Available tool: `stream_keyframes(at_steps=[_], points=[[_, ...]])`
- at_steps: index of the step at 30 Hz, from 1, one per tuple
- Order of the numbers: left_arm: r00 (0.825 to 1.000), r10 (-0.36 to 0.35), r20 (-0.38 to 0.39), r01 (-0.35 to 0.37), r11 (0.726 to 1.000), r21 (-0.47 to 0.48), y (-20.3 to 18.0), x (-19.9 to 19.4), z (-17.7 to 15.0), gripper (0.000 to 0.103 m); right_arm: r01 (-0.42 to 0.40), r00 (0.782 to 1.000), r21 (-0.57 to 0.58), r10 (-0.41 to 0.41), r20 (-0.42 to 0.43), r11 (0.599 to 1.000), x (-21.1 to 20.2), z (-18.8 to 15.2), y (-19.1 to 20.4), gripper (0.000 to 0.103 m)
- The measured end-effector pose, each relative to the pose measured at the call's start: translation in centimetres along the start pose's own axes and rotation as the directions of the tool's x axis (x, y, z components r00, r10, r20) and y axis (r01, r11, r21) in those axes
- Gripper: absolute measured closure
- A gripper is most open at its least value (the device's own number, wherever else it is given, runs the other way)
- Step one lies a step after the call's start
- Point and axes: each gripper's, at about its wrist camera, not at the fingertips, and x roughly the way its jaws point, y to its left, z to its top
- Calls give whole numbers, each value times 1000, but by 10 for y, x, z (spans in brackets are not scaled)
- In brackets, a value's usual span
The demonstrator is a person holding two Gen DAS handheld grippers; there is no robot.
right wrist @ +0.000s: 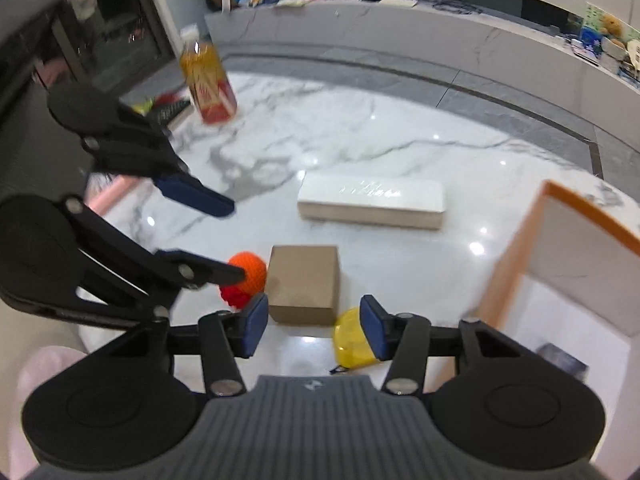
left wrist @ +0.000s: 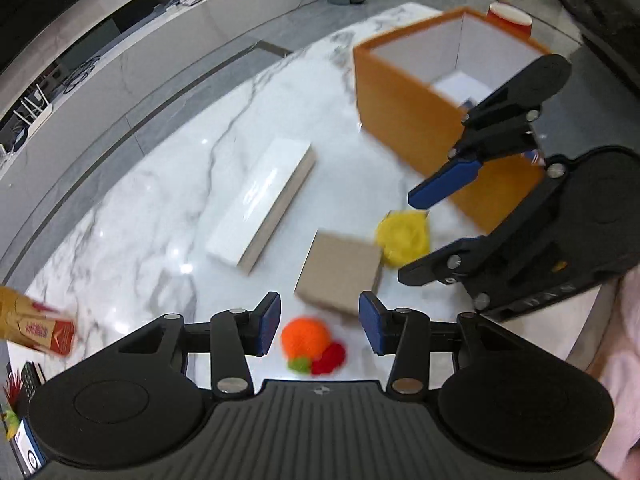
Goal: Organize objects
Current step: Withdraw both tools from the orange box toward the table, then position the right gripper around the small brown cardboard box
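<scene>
Bottle (right wrist: 206, 80) label red-gold, writing blurred; white box (right wrist: 372, 202) print unreadable.

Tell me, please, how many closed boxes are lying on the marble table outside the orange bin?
2. The long white box lies farther out on the table; the small brown cardboard box sits nearer, between the orange knitted toy and the yellow pouch. Others may be hidden inside the bin.

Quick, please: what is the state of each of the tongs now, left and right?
Left tongs: open, holding nothing, above the orange crocheted ball.
Right tongs: open, holding nothing, above the small brown cardboard box.
</scene>
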Motion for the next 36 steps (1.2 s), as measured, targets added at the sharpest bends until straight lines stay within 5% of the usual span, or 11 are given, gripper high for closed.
stream_keyframes(at_steps=[4,16,22,26,30,36], points=[[1000,-14,4,14,1000,-28,12,11,-12,51,36,997,-29,-38,-61,999,42,-1,11,38],[999,-14,34,17,995,-100,29,30,-26,52,118,983,-66,-126,-135,991,94,4,23,37],[998,-43,42,49,987,-150,37,38,-30,53,137,984,-42,-141,-112,990,99,2,31,38],[996,-69,52,76,987,-141,31,38,-26,60,142,983,-69,-148,-108,988,96,1,30,60],[992,-108,62,116,985,-129,20,39,-22,72,176,976,-86,-185,-110,981,86,2,24,60],[986,-151,76,162,974,-160,22,41,-23,72,185,974,-126,-199,-108,975,78,-3,24,49]])
